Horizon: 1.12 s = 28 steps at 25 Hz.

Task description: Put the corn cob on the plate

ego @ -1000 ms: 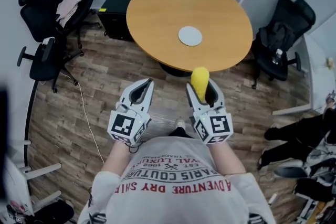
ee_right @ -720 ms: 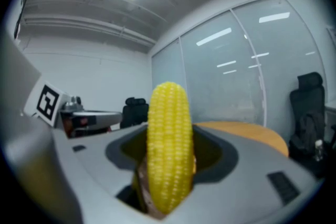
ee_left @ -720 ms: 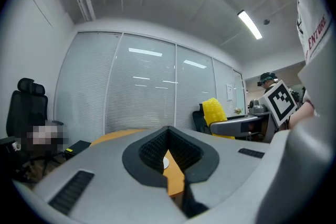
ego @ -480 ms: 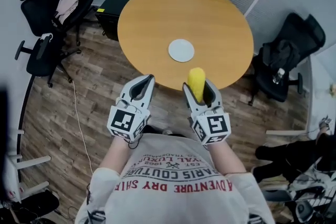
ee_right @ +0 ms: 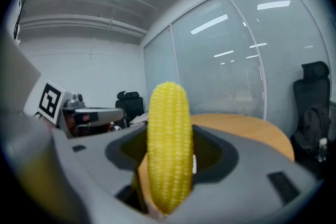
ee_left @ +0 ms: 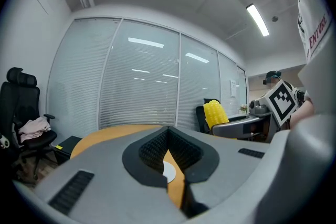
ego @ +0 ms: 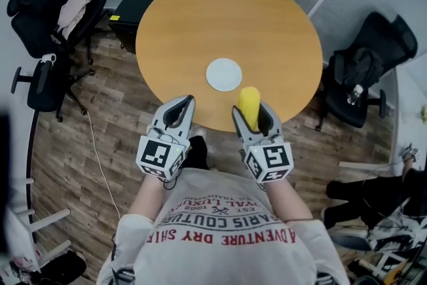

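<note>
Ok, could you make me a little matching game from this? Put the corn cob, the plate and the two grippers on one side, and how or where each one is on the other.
Things:
1. corn cob
2. plate
3. left gripper
4. right gripper

States:
A. white, empty, lying on the round table
B. jaws together, nothing between them
C. yellow, sticking out past the jaws that hold it
D. jaws clamped on a piece of food

Pairs: 1-C, 2-A, 3-B, 4-D
</note>
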Tool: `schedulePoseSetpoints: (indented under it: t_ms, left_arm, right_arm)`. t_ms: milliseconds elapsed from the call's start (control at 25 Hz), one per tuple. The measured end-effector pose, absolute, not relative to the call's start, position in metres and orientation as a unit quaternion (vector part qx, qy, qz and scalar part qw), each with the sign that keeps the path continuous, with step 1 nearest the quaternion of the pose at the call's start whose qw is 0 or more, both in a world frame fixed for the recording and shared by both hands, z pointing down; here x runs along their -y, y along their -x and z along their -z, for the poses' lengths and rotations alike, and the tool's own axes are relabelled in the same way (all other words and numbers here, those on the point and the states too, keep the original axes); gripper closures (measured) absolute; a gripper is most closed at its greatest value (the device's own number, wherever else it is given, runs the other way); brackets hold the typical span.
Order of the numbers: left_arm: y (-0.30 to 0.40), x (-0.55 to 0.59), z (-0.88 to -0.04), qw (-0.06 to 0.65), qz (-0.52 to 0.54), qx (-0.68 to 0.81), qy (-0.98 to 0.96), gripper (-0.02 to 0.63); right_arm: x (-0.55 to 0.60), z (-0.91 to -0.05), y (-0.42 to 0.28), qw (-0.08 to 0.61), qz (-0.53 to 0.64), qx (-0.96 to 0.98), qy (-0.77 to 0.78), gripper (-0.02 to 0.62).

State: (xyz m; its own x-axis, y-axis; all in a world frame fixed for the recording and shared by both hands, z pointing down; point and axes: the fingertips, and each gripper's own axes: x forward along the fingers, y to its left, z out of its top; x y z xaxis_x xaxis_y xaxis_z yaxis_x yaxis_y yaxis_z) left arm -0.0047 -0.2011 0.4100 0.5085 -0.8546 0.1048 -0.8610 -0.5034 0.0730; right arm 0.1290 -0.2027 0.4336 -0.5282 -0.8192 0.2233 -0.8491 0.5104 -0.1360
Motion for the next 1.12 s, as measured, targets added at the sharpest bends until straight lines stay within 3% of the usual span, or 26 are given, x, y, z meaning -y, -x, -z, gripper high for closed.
schedulePoseSetpoints:
  t_ms: [640, 1120]
  left_arm:
    - [0.026, 0.360, -0.427, 0.066, -0.040, 0.430, -0.900, 0.574]
    - [0.029, 0.401, -0.475, 0.087, -0.064, 0.402, -0.909, 0.574]
  right_arm:
    - [0.341, -0.476, -0.111, 0.106, -0.160, 0.823, -0.534, 0.330]
    - [0.376, -0.574, -0.098, 0.201, -0.234, 0.798, -0.517, 0.330]
